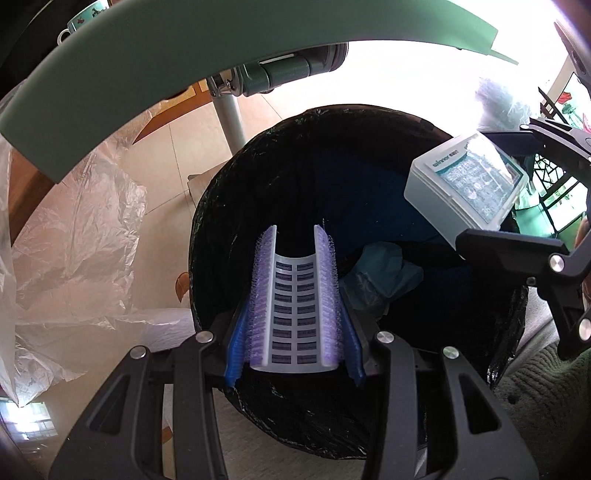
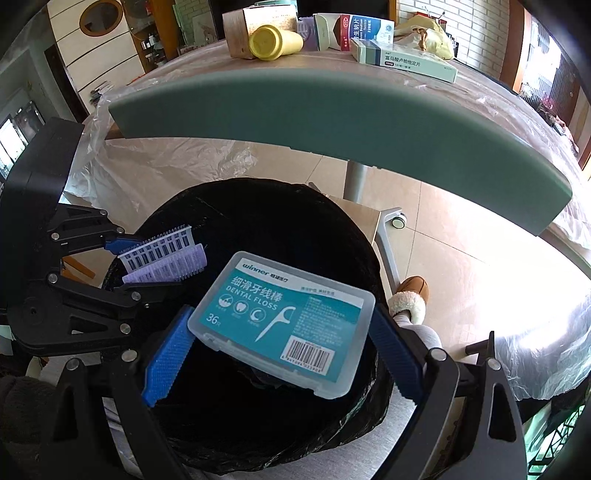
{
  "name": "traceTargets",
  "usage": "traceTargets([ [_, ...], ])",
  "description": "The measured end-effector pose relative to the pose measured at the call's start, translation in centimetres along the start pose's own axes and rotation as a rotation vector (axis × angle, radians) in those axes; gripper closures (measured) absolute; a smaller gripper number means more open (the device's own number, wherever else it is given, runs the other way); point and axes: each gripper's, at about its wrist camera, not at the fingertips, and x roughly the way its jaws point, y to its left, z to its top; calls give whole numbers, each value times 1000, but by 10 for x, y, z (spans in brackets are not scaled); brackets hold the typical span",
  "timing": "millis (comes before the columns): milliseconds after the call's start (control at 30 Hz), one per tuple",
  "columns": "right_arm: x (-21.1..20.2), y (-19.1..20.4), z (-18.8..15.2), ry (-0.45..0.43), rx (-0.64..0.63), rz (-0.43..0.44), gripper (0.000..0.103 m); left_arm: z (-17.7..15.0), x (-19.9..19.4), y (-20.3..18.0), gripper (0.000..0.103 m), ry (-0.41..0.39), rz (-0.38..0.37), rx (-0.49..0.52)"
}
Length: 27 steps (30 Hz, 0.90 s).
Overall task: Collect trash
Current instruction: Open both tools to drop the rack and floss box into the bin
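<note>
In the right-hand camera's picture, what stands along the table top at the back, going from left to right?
Brown cardboard box → yellow cup lying on its side → white and blue medicine box with a red logo → flat pale-green medicine box → yellow plastic bag.

The floss box [image 2: 280, 325] is showing a teal label with white lettering and a black barcode under clear plastic, while the strip [image 1: 295, 314] is carrying purple bristly edges and rows of dark labels on white. Blue pads [image 2: 166, 358] are lining black grippers, the bin bag [image 1: 295, 417] is looking glossy black, and a yellow cup [image 2: 275, 41] is lying by white-and-blue boxes [image 2: 402, 57].
</note>
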Motion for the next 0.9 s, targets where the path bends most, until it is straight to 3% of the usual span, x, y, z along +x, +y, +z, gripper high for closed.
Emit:
traceTargets([
  [500, 9, -2, -4, 21, 7, -16, 12, 1, 12, 8, 58, 9, 8, -9],
  [633, 8, -6, -7, 16, 26, -38, 11, 1, 10, 9, 39, -1, -29, -21],
  [700, 1, -6, -7, 1, 22, -52, 11, 0, 5, 2, 34, -15, 3, 9],
  [733, -2, -9, -7, -9, 18, -55, 9, 0, 4, 0, 27, -19, 16, 23],
  [900, -35, -14, -7, -84, 18, -75, 9, -2, -24, -3, 25, -73, 17, 32],
])
